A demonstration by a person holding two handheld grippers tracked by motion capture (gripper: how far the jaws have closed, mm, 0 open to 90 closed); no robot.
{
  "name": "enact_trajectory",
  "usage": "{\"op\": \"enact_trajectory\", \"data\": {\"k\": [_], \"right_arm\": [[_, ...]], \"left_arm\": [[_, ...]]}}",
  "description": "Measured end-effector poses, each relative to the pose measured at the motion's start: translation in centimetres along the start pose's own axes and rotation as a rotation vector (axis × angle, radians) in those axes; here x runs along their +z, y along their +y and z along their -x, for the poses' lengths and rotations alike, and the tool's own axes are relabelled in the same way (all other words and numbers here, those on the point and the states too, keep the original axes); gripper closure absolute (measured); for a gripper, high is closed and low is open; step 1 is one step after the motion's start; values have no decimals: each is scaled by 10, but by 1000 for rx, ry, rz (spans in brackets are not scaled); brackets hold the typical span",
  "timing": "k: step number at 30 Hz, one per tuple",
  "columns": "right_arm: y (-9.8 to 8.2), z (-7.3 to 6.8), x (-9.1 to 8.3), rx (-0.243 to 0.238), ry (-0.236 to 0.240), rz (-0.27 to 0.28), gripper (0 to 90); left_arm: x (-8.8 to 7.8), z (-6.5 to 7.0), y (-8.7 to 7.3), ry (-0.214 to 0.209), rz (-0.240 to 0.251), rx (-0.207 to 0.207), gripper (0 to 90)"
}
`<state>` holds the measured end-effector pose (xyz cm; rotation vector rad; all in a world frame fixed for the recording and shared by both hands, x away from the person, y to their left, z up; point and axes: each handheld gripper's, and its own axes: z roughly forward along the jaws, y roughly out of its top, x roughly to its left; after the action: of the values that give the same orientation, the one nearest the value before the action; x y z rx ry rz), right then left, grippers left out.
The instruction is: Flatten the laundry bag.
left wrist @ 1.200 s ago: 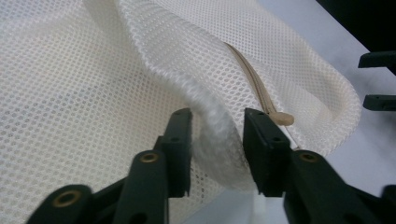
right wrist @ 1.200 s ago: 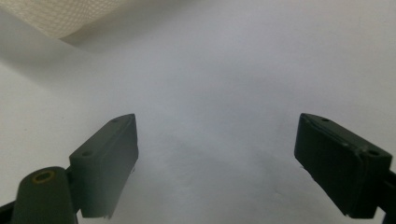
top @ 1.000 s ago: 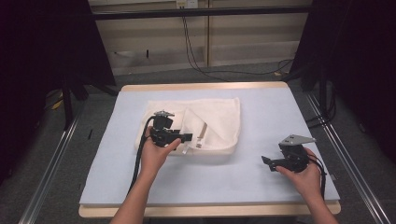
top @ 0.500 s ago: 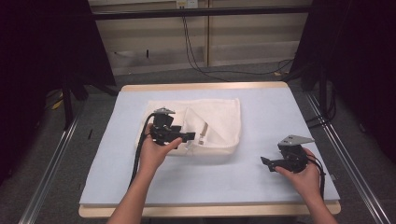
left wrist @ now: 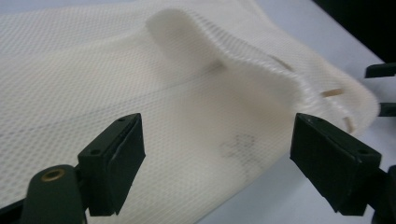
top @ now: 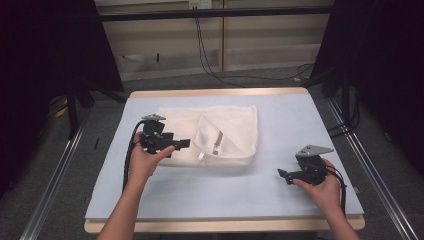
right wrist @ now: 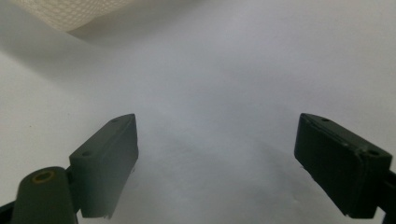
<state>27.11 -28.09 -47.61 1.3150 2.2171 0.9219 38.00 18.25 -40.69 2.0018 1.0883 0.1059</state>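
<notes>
Cream mesh laundry bag (top: 220,132) lies flat on pale blue table cover (top: 300,125), toward far centre. Weave fine, net-like; one flap folded back in raised ridge, short slits along hem near right edge, faint grey mark on near part. Left gripper (top: 181,144) over bag's left edge; jaws just been opening, now wide apart, nothing between pads, mesh beneath. Right gripper (top: 283,174) well apart near right front, jaws wide, empty, above bare cover.

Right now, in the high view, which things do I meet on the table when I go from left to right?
Left tongs → white mesh bag → bare stretch of the table's blue mat → right tongs.
</notes>
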Motion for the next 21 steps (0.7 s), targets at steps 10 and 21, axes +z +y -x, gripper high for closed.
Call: {"op": "enact_trajectory", "data": {"k": [10,21], "right_arm": [[0,-1,0,3,2,-10,131],[0,-3,3,-6,14,-11,138]], "left_arm": [[-9,-41,-16,155,17,-32,194],[-9,-71,-23,252,4,-61,315]]}}
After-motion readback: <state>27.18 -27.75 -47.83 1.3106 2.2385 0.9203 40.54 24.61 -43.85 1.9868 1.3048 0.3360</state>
